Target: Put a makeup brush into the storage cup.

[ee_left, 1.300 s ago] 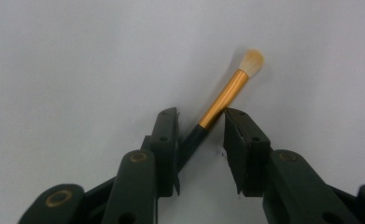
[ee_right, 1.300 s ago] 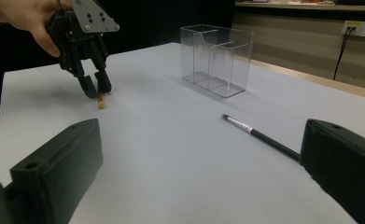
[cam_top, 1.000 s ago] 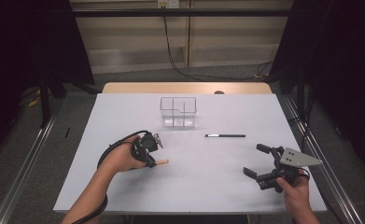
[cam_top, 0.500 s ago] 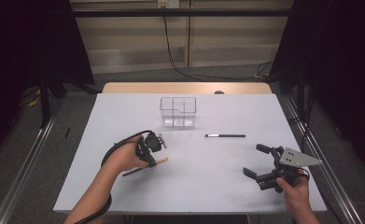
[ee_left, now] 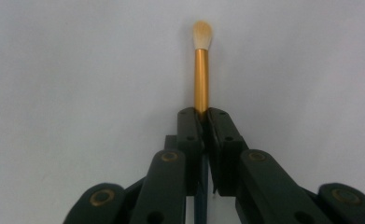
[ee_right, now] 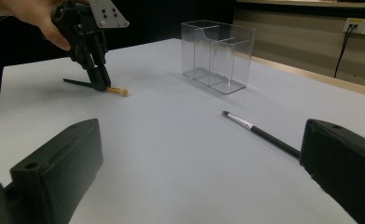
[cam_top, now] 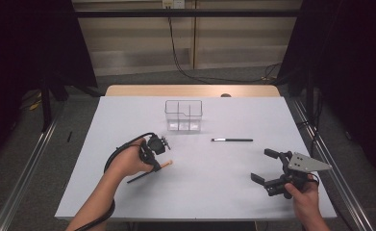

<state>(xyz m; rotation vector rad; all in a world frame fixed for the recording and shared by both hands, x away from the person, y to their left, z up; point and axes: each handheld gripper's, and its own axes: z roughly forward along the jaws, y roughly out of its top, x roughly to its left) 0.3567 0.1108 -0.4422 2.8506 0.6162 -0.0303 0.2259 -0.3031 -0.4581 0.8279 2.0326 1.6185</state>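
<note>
1. Brush point(ee_left: 201, 70) lies flat on the worktop point(cam_top: 214, 183), front-left area, near the person's left hand point(cam_top: 128, 163). Gold ferrule and pale bristle tip point toward the middle of the worktop; dark handle trails back toward the hand.
2. Left tool point(cam_top: 153, 155) has its jaws closed onto the brush, pads pinching right where the ferrule meets the handle. The left gripper view shows the ferrule sticking out past the jaws.
3. Right tool point(cam_top: 267, 168) sits at the front-right, jaws wide apart, nothing between them.
4. Handling guess: light, thin, stiff shaft; round and smooth, so it can roll or swivel in a two-pad pinch. Bristles are soft, so keep the pads off them.
5. Grip point looks OK, but it sits forward, so the long handle may sag or pivot on lift.
6. Clear organiser point(cam_top: 184, 115) stands upright at the back-centre, well apart from the brush. Black pen point(cam_top: 232, 140) lies flat between the organiser and the right tool, untouched.
</note>
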